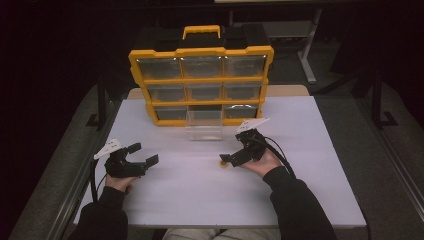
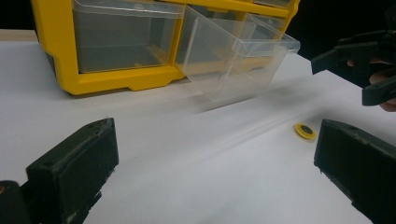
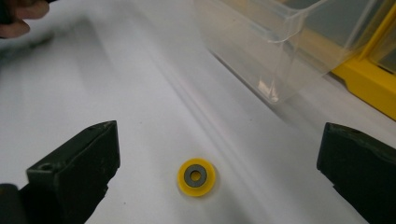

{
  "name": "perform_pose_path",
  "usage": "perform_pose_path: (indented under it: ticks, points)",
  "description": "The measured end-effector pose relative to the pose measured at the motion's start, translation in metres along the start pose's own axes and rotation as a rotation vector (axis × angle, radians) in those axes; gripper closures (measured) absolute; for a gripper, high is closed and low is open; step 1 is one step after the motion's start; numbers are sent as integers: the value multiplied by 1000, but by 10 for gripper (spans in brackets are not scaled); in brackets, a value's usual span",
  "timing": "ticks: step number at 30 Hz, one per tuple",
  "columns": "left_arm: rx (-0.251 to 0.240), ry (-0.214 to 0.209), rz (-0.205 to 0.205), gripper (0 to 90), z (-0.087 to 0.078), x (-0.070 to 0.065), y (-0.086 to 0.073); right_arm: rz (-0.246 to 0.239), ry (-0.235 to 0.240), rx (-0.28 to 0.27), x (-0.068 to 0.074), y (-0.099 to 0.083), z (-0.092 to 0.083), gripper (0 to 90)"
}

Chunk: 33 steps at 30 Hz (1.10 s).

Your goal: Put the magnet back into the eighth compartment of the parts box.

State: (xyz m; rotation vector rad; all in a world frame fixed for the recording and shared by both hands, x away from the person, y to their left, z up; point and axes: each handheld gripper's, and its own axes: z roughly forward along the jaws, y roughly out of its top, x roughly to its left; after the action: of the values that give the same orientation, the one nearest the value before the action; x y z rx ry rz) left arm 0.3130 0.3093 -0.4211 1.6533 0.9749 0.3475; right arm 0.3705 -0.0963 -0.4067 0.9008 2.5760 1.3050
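both the left gripper [image 1: 141, 154] and right gripper [image 3: 219, 182] gape wide with nothing held, the right one straddling a yellow ring [image 3: 196, 177] near the pulled-out clear drawer [image 1: 204, 124].

The left tool [image 2: 210, 158] stood with its two black jaws spread wide, nothing between them but the bare white tabletop [image 2: 187, 177]. Ahead sat a yellow plastic organiser cabinet [image 2: 93, 79] with clear drawers. One clear plastic drawer [image 2: 238, 60] was pulled out of it and tilted, its front edge resting on the tabletop. A small yellow disc with a dark centre [image 2: 305, 131], perhaps a washer, lay flat just beside the inner face of the right-hand jaw. Farther off at the upper right, the right tool [image 2: 369, 70] hung above the tabletop with jaws apart, a hand [image 2: 385, 77] partly visible behind it.
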Motion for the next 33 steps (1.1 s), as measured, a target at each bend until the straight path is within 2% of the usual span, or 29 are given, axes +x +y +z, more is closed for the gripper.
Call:
perform_pose_path:
  ticks: [16, 23, 33]
  points:
    - [4, -7, 0, 0, 1, 0, 0, -16, 23, 65, 2, -4, 24, 0]
    - [4, -8, -1, 0, 1, 0, 0, -32, 21, 81, 5, -5, 28, 0]
    - [4, -7, -2, 0, 1, 0, 0, -22, 33, 134, 5, -8, 31, 34]
